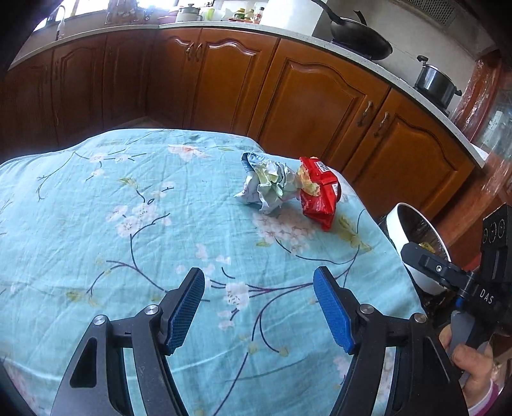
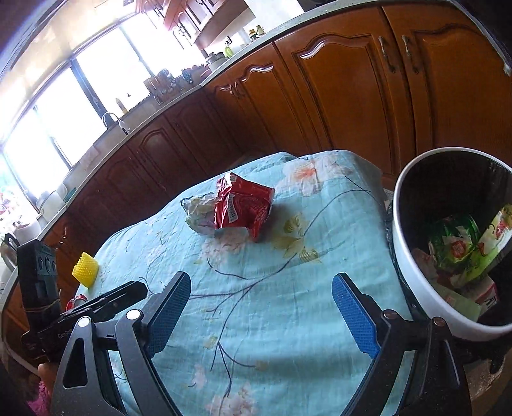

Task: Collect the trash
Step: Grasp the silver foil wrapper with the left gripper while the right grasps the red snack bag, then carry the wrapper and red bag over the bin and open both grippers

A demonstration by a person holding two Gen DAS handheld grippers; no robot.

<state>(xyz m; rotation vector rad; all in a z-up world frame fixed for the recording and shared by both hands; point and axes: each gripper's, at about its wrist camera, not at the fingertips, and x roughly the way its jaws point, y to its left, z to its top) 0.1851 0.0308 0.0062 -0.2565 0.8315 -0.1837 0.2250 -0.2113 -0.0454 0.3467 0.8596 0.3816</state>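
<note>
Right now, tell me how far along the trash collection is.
Done: the white bin beside the table already holds several wrappers. In hand: nothing; the left gripper and right gripper are both open and empty. Left: the red snack bag, crumpled pale wrapper and yellow piece on the tablecloth.

1. My table wears a pale blue floral cloth (image 1: 96,224).
2. Behind it, brown wooden cabinets (image 1: 313,105) run under a pale countertop (image 1: 243,27).
3. A dark wok (image 1: 361,40) and a lidded pot (image 1: 435,84) sit on that counter.
4. Bright daylight floods through the big window (image 2: 64,115) above the faucet (image 2: 115,121).
</note>
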